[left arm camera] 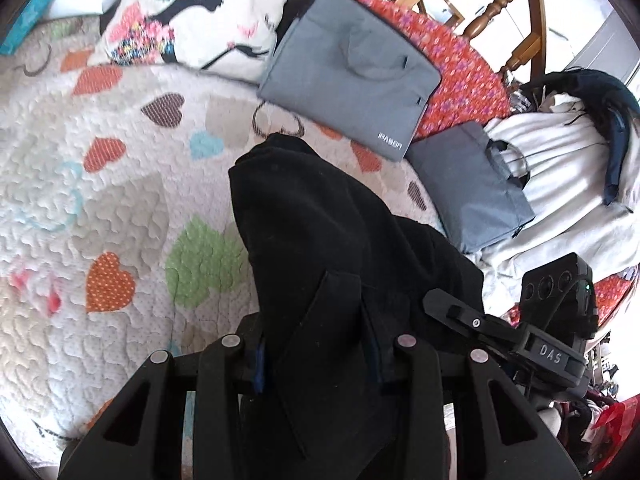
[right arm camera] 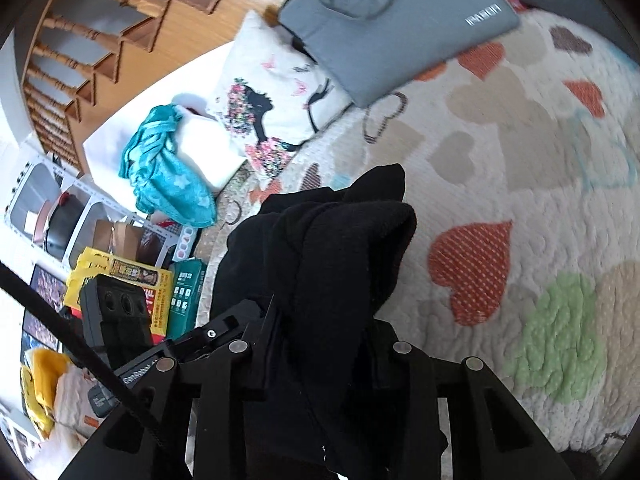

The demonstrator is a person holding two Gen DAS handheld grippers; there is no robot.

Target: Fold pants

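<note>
The black pants point(left arm camera: 320, 220) hang bunched over a white quilt with coloured hearts point(left arm camera: 100, 184). My left gripper point(left arm camera: 316, 344) is shut on the pants' cloth, which drapes over and hides its fingertips. In the right wrist view the same black pants point(right arm camera: 336, 248) are bunched in front, and my right gripper point(right arm camera: 320, 340) is shut on them, lifted above the quilt point(right arm camera: 520, 200). The right gripper's body point(left arm camera: 552, 320) shows at the right of the left wrist view, and the left gripper's body point(right arm camera: 120, 320) shows at the left of the right wrist view.
Two grey laptop bags point(left arm camera: 352, 68) point(left arm camera: 476, 192) lie on the bed beyond the pants. A printed pillow point(left arm camera: 192, 12) and a teal cloth point(right arm camera: 168, 176) lie near the headboard point(right arm camera: 120, 40). White clothes point(left arm camera: 560, 176) are piled at the right. Boxes point(right arm camera: 132, 288) stand beside the bed.
</note>
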